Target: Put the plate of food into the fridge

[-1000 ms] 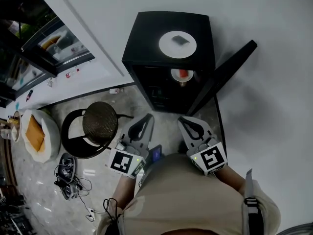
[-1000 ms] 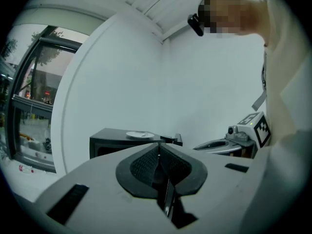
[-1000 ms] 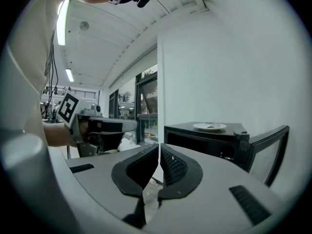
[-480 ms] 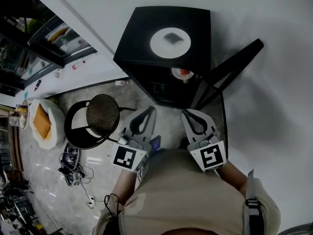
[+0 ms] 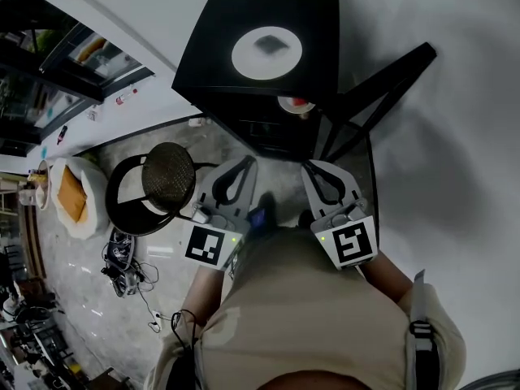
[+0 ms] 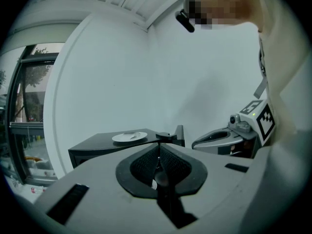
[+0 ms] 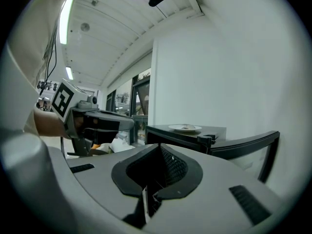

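My left hand-held gripper (image 5: 242, 166) and right hand-held gripper (image 5: 315, 171) are side by side just in front of the black mini fridge (image 5: 317, 23). The jaws of both are pressed together on nothing. The white plate of food (image 5: 266, 52) sits on top of the fridge, whose door (image 5: 382, 88) stands open.

Food (image 5: 270, 44) on plate (image 5: 246, 60) blurred, poss. dark slab; fridge (image 5: 213, 55) inside mostly hidden.

A white plate (image 5: 242, 60) sits atop the black fridge (image 5: 321, 19), bearing a dark blurred bit (image 5: 269, 44), perhaps food.
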`<move>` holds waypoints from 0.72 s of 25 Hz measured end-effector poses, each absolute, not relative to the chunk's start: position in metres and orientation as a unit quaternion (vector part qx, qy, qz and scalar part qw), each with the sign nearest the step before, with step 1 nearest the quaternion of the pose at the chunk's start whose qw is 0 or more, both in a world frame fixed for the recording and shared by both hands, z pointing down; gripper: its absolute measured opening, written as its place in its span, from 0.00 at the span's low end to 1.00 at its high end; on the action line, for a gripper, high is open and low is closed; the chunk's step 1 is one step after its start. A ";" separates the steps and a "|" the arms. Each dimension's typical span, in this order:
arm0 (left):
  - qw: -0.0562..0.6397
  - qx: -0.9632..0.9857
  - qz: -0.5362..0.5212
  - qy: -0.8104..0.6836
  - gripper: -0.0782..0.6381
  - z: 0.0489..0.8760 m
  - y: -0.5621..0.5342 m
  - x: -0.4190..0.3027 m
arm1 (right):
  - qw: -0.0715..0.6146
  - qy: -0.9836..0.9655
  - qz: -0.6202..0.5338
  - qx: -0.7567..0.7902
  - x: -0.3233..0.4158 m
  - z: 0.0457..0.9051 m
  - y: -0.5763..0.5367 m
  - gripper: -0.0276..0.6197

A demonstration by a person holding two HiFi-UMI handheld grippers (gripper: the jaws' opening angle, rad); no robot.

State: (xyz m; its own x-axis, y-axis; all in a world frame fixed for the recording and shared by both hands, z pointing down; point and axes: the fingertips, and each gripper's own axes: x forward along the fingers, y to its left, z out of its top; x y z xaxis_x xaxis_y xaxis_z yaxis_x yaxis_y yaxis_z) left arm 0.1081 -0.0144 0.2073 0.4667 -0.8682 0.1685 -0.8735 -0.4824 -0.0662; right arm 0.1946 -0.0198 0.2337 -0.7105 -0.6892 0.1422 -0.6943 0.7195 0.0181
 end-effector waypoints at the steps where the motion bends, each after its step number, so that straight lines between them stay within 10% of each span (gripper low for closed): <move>1: 0.013 0.857 0.090 -0.507 0.14 0.207 -0.017 0.108 | 0.068 -0.924 0.020 0.375 0.195 0.234 -0.021 0.08; 18: 0.028 0.894 0.071 -0.442 0.14 0.224 -0.060 0.067 | 0.117 -0.898 0.027 0.424 0.160 0.244 -0.054 0.08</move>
State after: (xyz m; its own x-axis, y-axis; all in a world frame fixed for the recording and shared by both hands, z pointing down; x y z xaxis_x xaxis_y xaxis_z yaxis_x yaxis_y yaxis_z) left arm 0.0669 -0.0605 0.2240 0.5998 -0.7856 0.1518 -0.7935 -0.6084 -0.0131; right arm 0.1596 -0.0538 0.2444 -0.6138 -0.7543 0.2331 -0.7671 0.6396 0.0497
